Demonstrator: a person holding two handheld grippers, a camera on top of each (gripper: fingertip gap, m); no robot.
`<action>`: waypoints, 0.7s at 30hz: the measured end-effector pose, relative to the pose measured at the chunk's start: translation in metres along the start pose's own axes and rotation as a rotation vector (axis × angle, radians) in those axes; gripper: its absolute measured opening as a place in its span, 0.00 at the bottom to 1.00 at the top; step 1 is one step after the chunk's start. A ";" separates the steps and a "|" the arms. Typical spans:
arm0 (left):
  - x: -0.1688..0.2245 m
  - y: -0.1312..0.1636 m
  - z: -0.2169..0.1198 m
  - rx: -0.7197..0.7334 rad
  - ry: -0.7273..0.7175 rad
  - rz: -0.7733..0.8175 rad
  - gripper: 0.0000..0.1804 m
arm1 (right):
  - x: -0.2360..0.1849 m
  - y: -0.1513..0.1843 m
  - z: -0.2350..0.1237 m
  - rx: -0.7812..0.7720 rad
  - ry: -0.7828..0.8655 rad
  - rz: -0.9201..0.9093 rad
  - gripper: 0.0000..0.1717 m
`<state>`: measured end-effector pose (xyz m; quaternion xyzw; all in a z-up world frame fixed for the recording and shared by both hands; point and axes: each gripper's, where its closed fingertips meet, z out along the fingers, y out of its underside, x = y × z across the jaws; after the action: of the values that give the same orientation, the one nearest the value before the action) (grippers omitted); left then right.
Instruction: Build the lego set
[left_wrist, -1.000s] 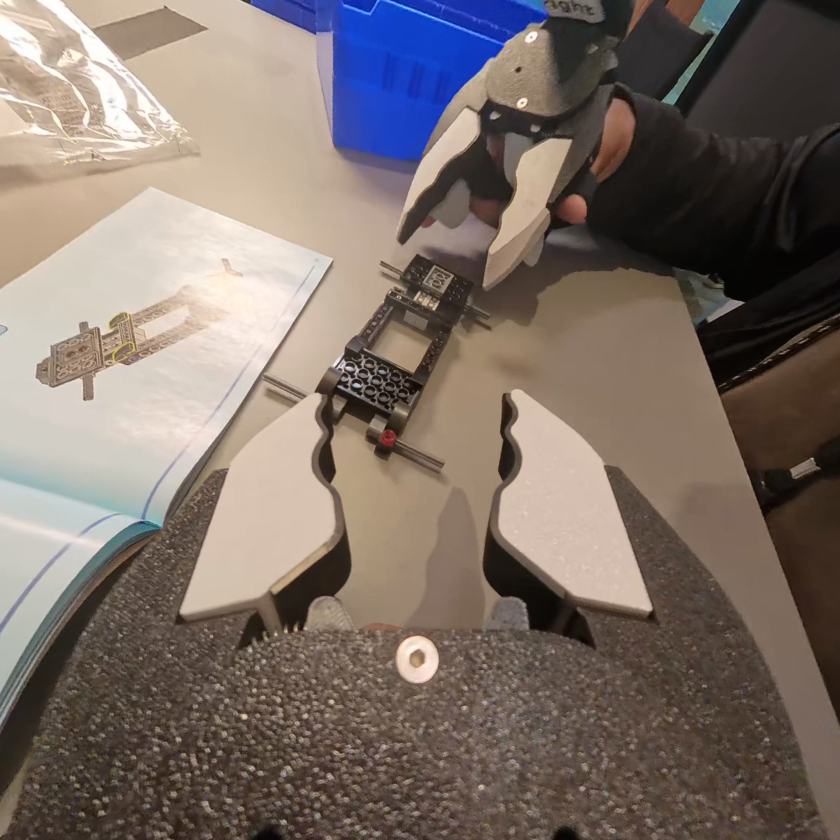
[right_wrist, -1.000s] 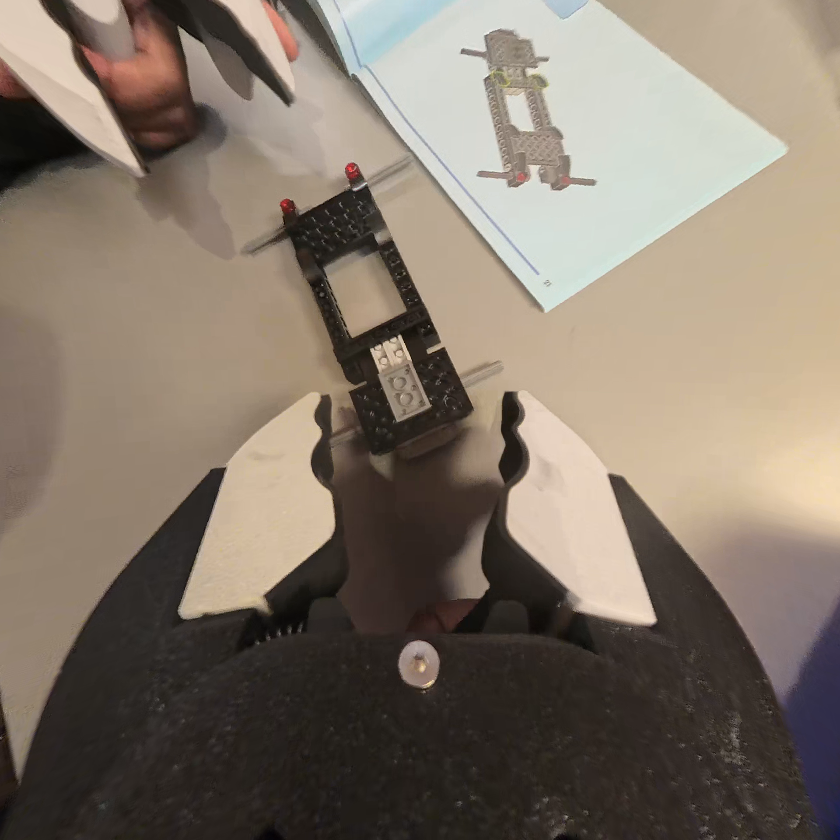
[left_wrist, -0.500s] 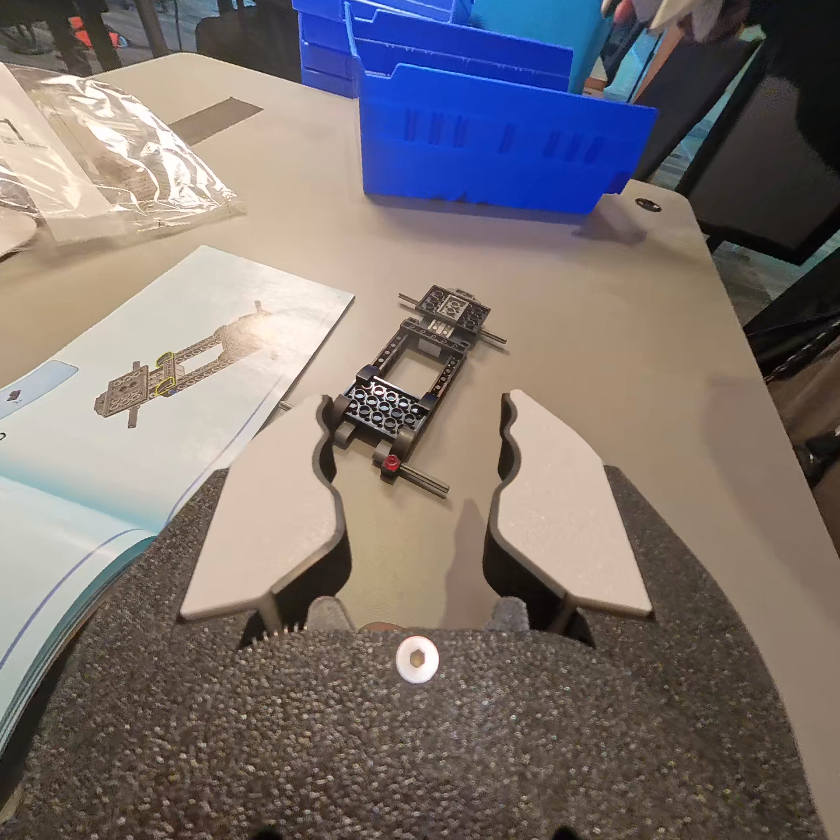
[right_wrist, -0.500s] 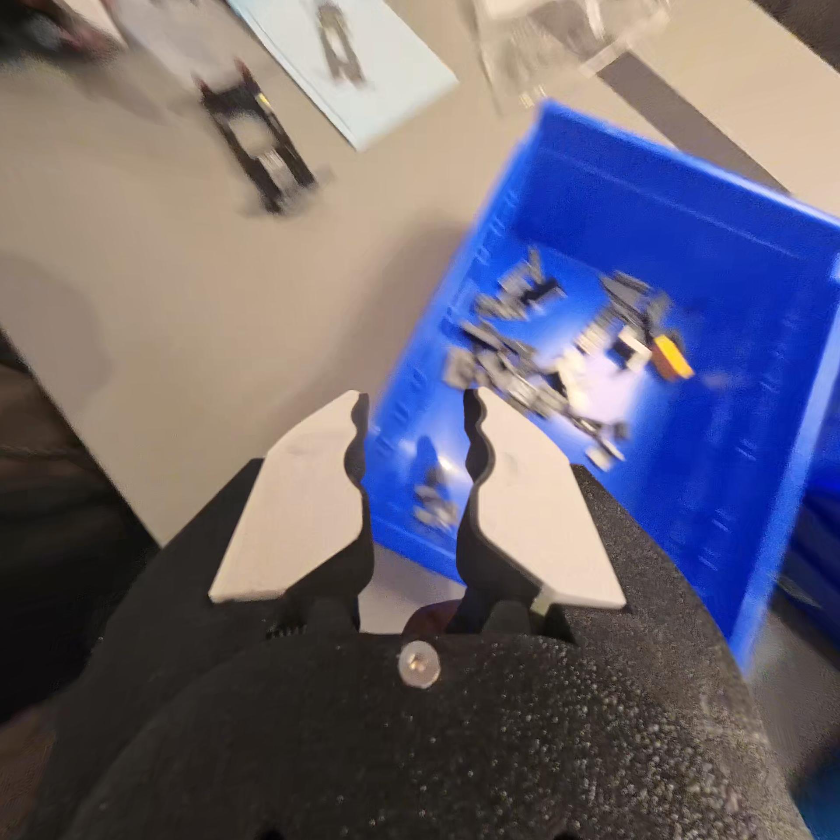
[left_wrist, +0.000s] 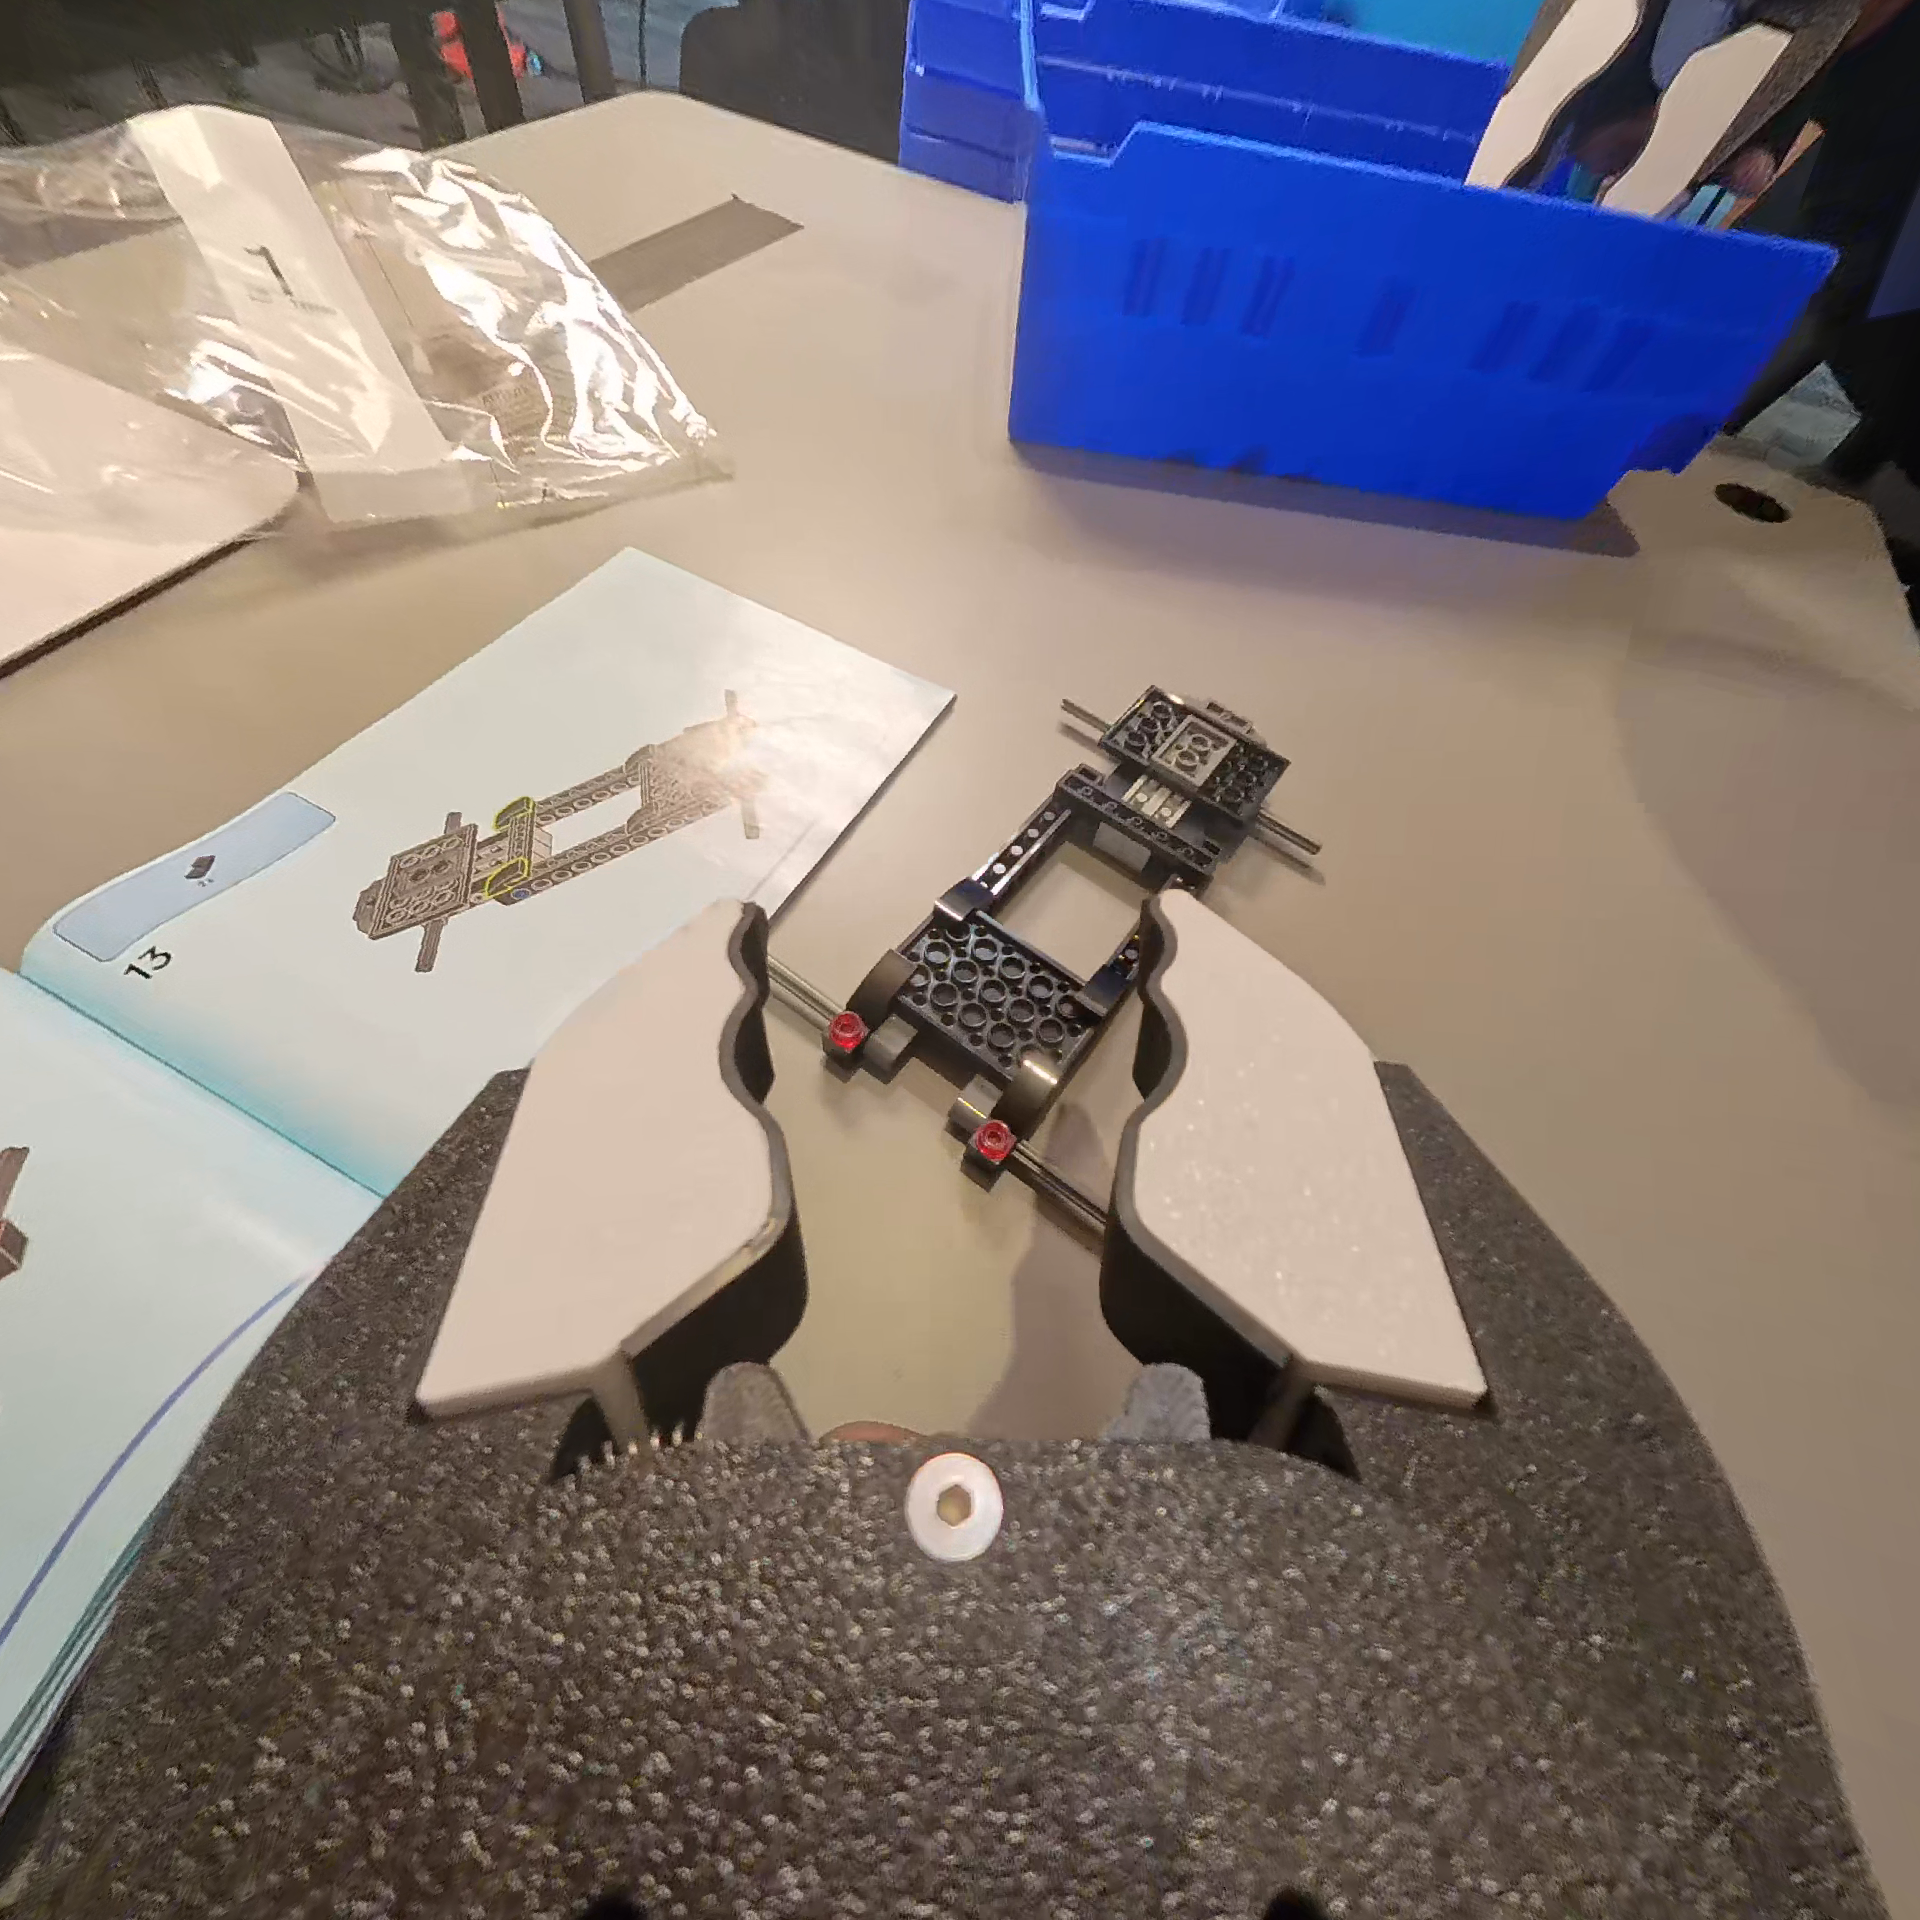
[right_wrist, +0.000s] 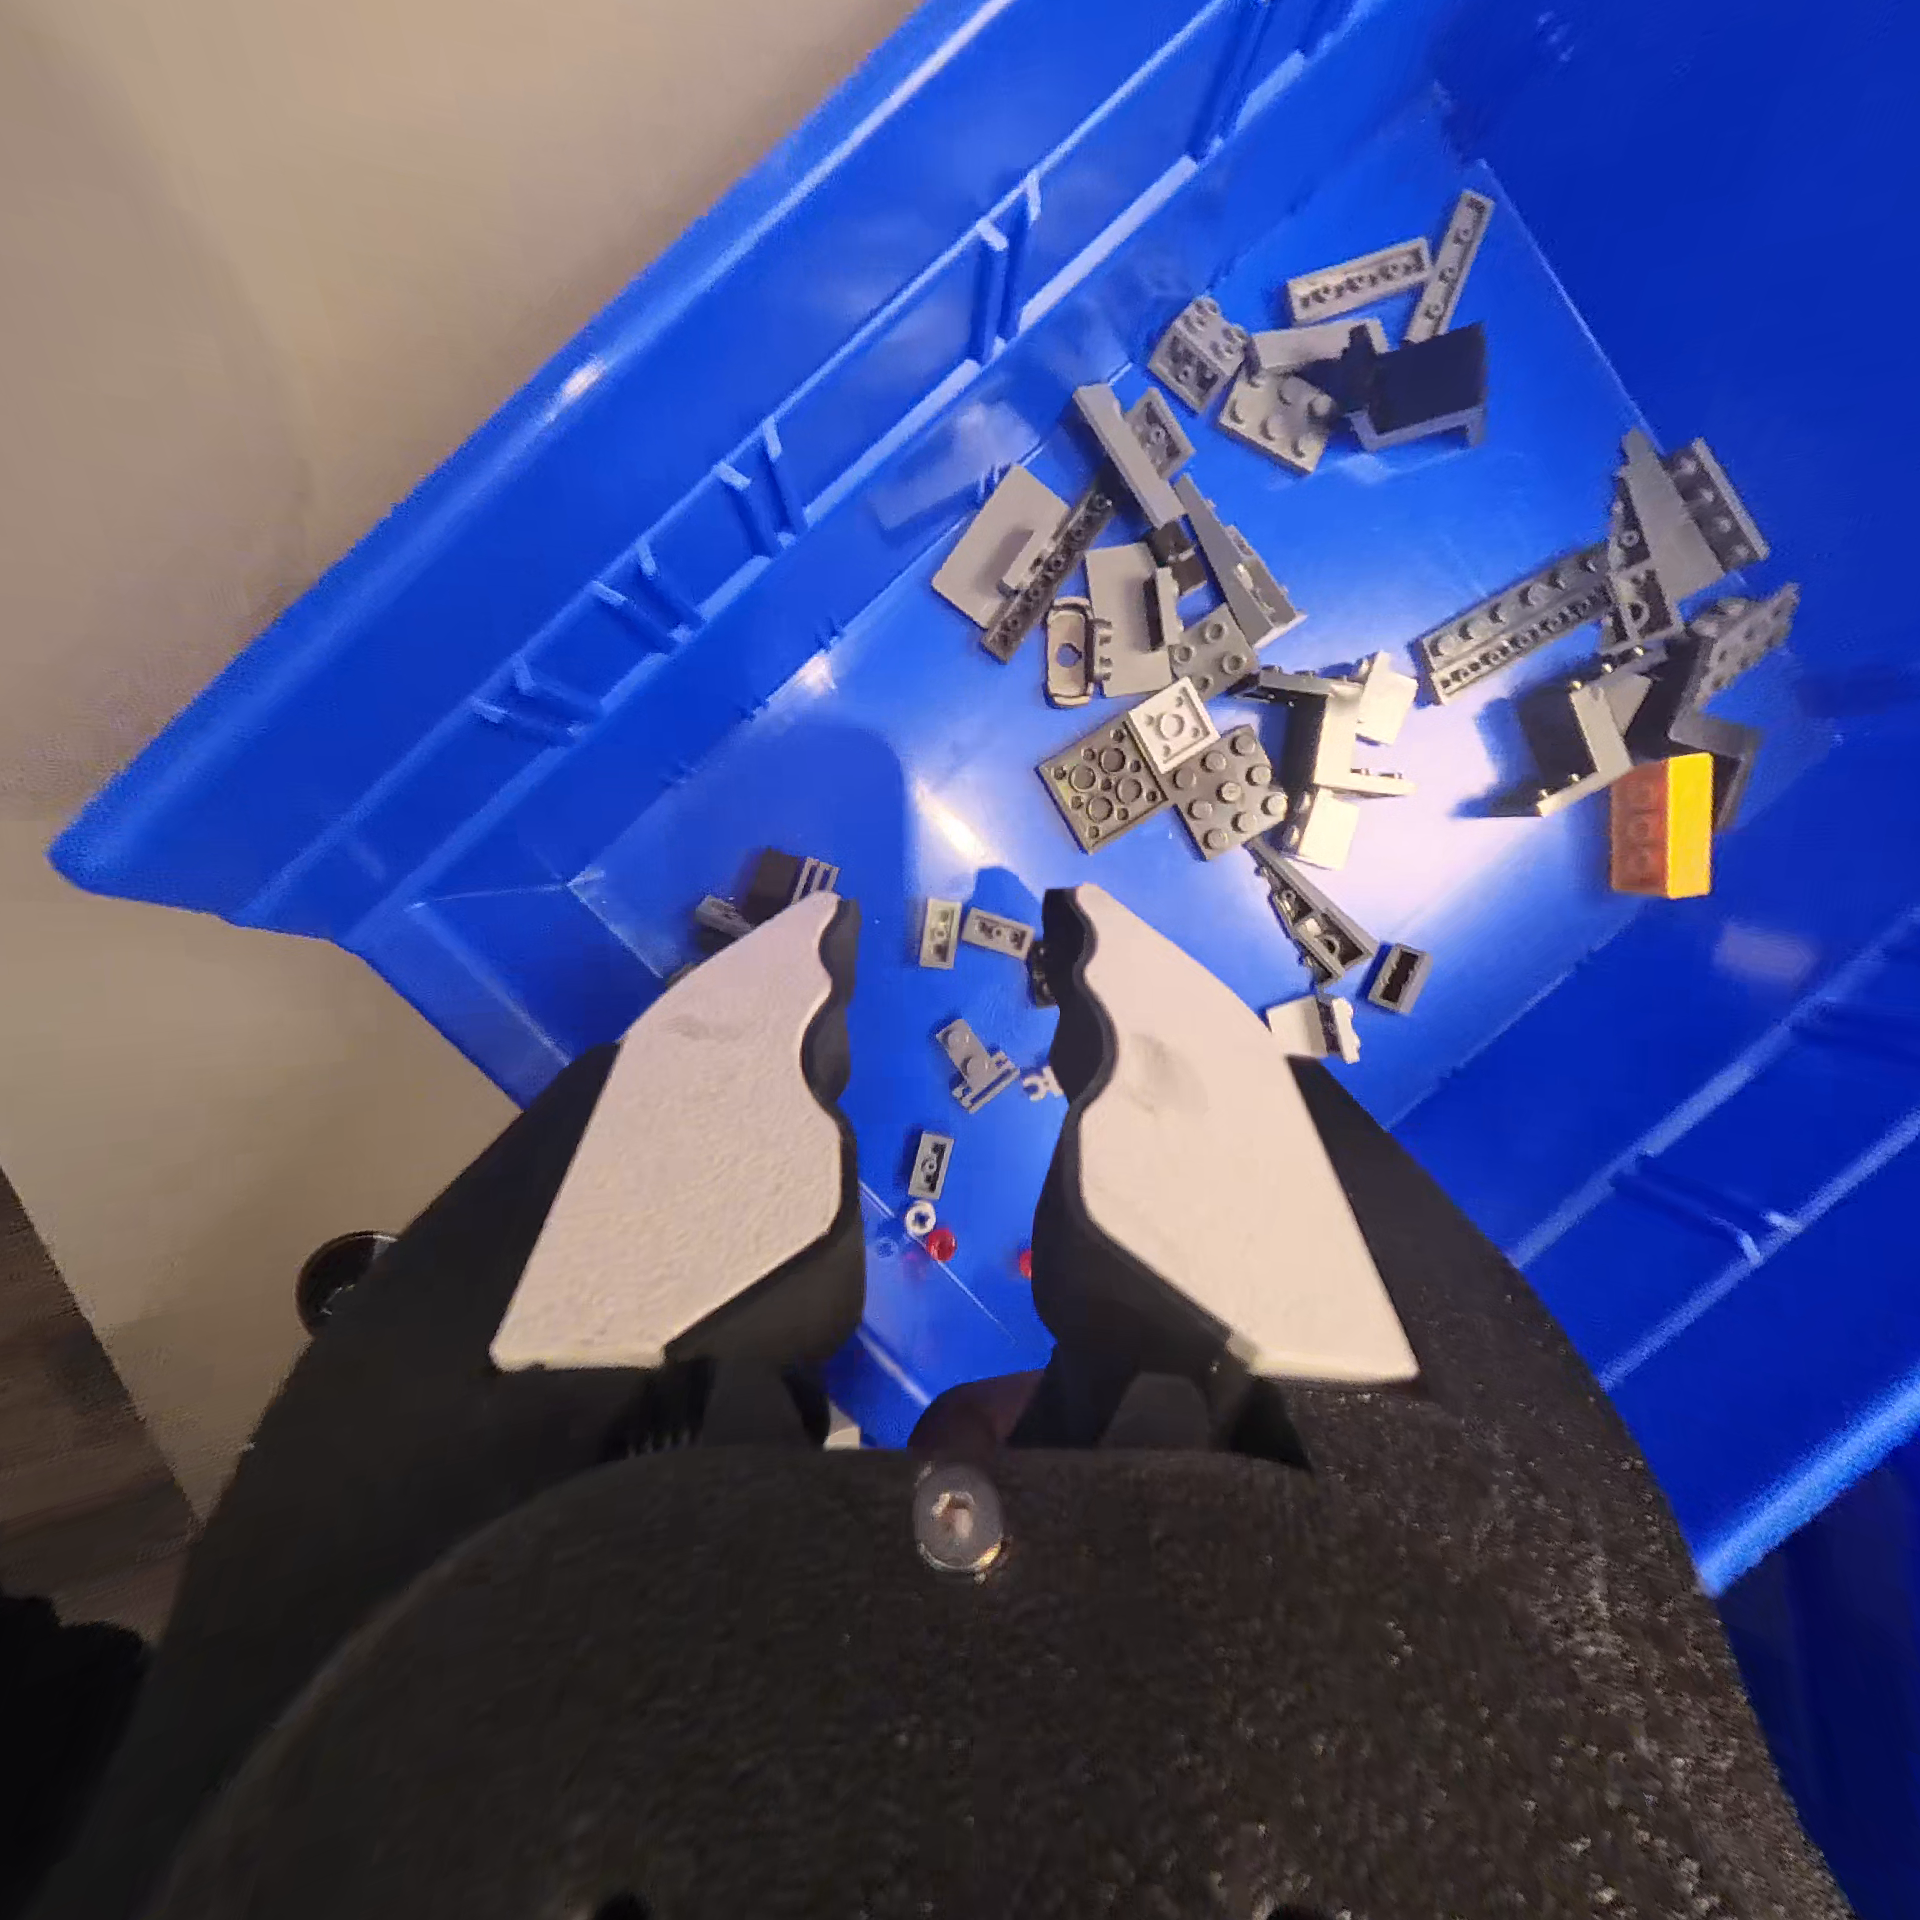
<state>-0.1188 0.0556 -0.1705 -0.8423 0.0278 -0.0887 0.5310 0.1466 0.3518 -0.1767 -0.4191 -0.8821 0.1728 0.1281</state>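
In the left wrist view a black brick chassis (left_wrist: 997, 987) with grey axles and two red studs lies on the beige table (left_wrist: 1455, 831). My left gripper (left_wrist: 951, 914) is open, and its fingers stand on either side of the chassis's near end without pressing on it. My right gripper (right_wrist: 951, 914) hovers inside a blue bin (right_wrist: 623, 623), partly open and holding nothing. Two small grey plates (right_wrist: 966, 930) lie on the bin floor below its tips. The right gripper also shows in the left wrist view (left_wrist: 1590, 104), above the bin (left_wrist: 1403, 343).
An open instruction booklet (left_wrist: 520, 831) lies left of the chassis, and a clear plastic bag (left_wrist: 416, 291) lies beyond it. The bin holds several loose grey and black pieces (right_wrist: 1164, 779), an orange and yellow brick (right_wrist: 1662, 821) and small red studs (right_wrist: 940, 1245). More blue bins stand behind. Some 40 cm of space lies between my two pairs of fingers.
My right gripper left the chassis's far end, swung over into the blue bin, and its jaws narrowed on nothing. My left gripper moved forward, so its fingers now flank the chassis's near end.
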 end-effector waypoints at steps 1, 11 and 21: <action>-0.001 0.001 0.002 -0.016 -0.002 0.001 0.38 | -0.001 0.000 0.002 0.014 -0.027 -0.007 0.20; -0.003 0.001 0.008 -0.027 -0.010 -0.008 0.37 | -0.037 0.008 0.026 -0.072 -0.260 -0.127 0.07; -0.003 0.002 0.009 -0.039 0.013 -0.033 0.37 | -0.046 0.017 0.030 -0.244 -0.511 -0.094 0.08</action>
<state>-0.1204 0.0628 -0.1766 -0.8521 0.0193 -0.1023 0.5130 0.1756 0.3197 -0.2150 -0.3329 -0.9185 0.1593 -0.1418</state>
